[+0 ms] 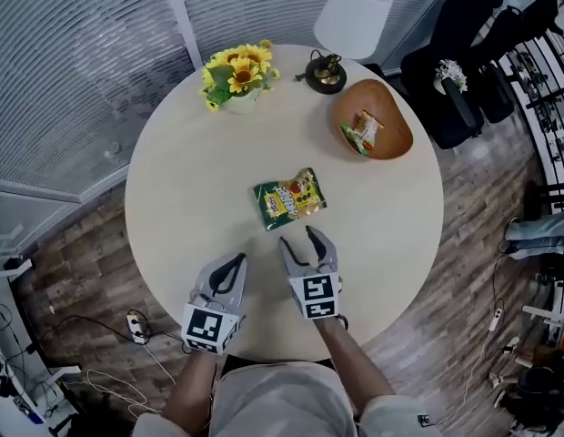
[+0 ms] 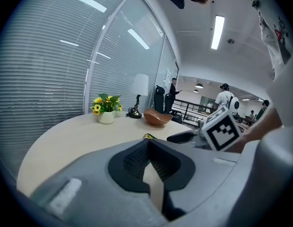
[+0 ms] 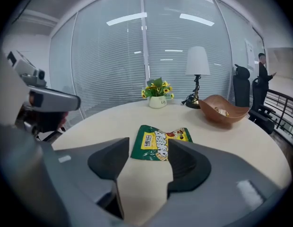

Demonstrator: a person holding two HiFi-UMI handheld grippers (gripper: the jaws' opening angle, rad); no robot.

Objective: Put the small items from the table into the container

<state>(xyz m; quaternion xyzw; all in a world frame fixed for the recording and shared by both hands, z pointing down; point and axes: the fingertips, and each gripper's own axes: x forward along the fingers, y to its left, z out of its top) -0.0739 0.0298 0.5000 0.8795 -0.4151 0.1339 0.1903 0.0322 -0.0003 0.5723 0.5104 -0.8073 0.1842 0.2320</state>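
1. Right gripper: jaws stand partly apart with nothing between the pads. It is held low over the round table, near the person's edge.
2. Green snack packet: lies flat near the table's middle, just ahead of the right gripper's tips. In the right gripper view it shows through the gap between the jaws, and the pads do not press on it.
3. Left gripper: jaws together and empty, beside the right gripper on its left.
4. Wooden bowl: stands at the table's far right, well apart from both grippers, and holds one small wrapped packet.
5. Sunflower pot and lamp: stand at the far edge.
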